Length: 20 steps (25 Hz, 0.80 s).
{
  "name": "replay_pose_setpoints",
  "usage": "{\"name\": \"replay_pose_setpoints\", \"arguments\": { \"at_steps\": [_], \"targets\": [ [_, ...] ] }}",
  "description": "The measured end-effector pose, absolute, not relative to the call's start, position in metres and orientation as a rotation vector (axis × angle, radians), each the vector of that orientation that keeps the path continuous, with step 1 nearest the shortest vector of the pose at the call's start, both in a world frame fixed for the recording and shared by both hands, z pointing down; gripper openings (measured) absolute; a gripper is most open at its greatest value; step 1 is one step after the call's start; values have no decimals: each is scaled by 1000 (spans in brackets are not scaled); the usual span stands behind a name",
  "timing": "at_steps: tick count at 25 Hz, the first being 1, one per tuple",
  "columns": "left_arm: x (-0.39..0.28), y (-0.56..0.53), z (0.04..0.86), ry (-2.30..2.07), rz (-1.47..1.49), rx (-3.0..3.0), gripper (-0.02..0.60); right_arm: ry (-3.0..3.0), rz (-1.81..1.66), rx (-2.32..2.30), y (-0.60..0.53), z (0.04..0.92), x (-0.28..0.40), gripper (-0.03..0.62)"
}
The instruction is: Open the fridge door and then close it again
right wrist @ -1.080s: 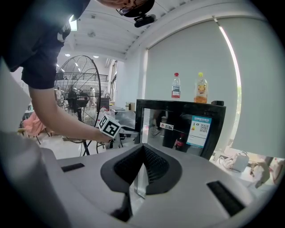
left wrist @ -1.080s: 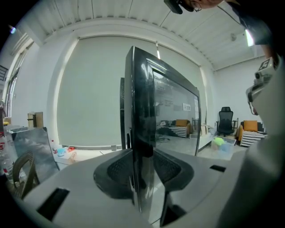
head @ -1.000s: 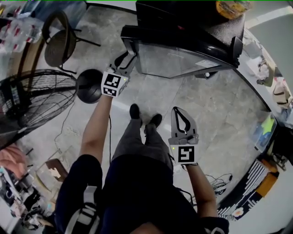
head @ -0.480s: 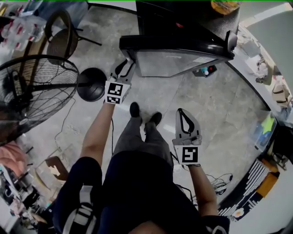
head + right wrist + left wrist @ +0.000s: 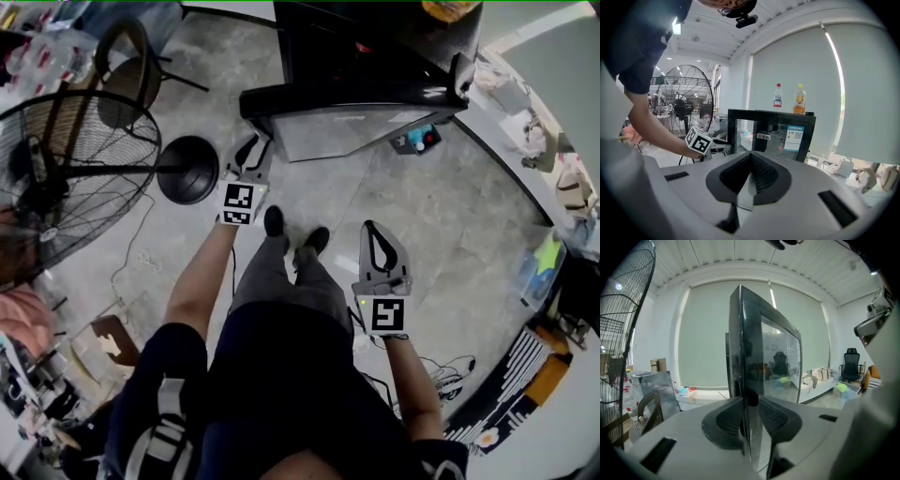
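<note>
The black fridge (image 5: 375,47) stands at the top of the head view, its glass door (image 5: 347,127) swung out toward me. My left gripper (image 5: 255,143) is at the door's free left edge. In the left gripper view the door's dark edge (image 5: 740,348) runs between the pads (image 5: 727,420), which press on it; the jaws have just been closing on it. My right gripper (image 5: 373,231) hangs lower right, above the floor, shut and empty. Its view shows the fridge (image 5: 773,133), two bottles (image 5: 777,97) on top, and the left gripper's marker cube (image 5: 699,140) beside the door.
A large standing fan (image 5: 66,178) with a round black base (image 5: 187,171) stands left of the door. A chair (image 5: 127,80) sits behind it. A white counter (image 5: 525,141) runs along the right. My shoes (image 5: 274,223) are just below the door; cables (image 5: 450,370) lie on the floor.
The left gripper and the door's free edge have come nearer to me, so the door stands further open. The right gripper has shifted slightly, still shut.
</note>
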<state>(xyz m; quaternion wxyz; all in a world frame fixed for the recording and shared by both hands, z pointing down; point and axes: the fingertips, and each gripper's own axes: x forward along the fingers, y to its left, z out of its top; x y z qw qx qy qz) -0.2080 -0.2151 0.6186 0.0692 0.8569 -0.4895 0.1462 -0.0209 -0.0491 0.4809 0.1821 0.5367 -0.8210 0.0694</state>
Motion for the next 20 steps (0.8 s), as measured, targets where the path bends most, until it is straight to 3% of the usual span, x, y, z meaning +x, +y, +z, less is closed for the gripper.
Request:
{"name": "replay_pose_setpoints", "arguments": {
  "at_steps": [20],
  "targets": [
    [-187, -107, 615, -1546, 488, 2528, 87, -2378, 150, 1441, 14, 460, -19, 18]
  ]
}}
